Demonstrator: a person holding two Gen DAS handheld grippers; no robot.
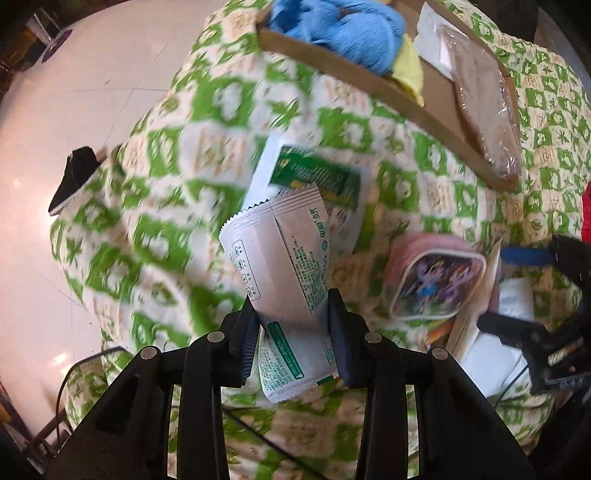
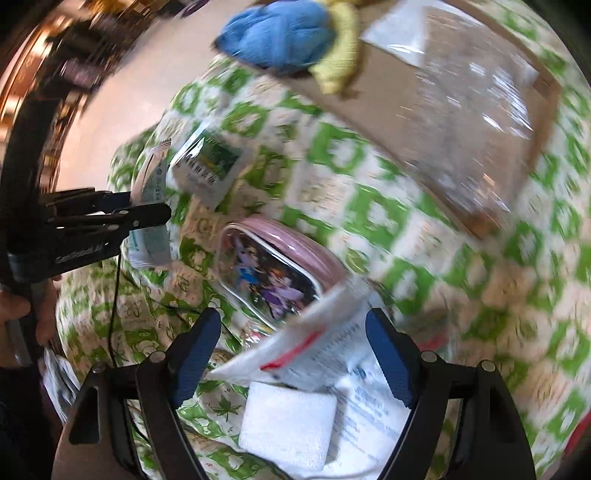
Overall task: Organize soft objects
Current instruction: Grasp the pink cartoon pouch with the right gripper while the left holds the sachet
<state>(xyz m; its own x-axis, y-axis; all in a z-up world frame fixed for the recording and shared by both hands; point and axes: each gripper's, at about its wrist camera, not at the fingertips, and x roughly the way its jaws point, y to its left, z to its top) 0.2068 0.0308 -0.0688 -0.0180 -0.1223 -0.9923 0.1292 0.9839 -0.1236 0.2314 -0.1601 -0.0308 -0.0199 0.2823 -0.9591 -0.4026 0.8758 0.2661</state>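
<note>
Green-and-white patterned cloth (image 1: 207, 110) underneath. Left gripper (image 1: 291, 325) clamps white printed sachet (image 1: 280, 266), long axis pointing frame-up toward brown cardboard tray (image 1: 332, 62) upper right. Right gripper (image 2: 291, 354) gapes empty.

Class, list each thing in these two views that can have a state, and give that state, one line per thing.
Left gripper: shut on a white sachet, lifted off the cloth.
Right gripper: open, above a clear bag, not holding it.
Green sachet: lying flat on the cloth.
Pink pouch: closed, lying on the cloth.
Cardboard box: open, holding a blue cloth.
White pad: lying loose.
</note>
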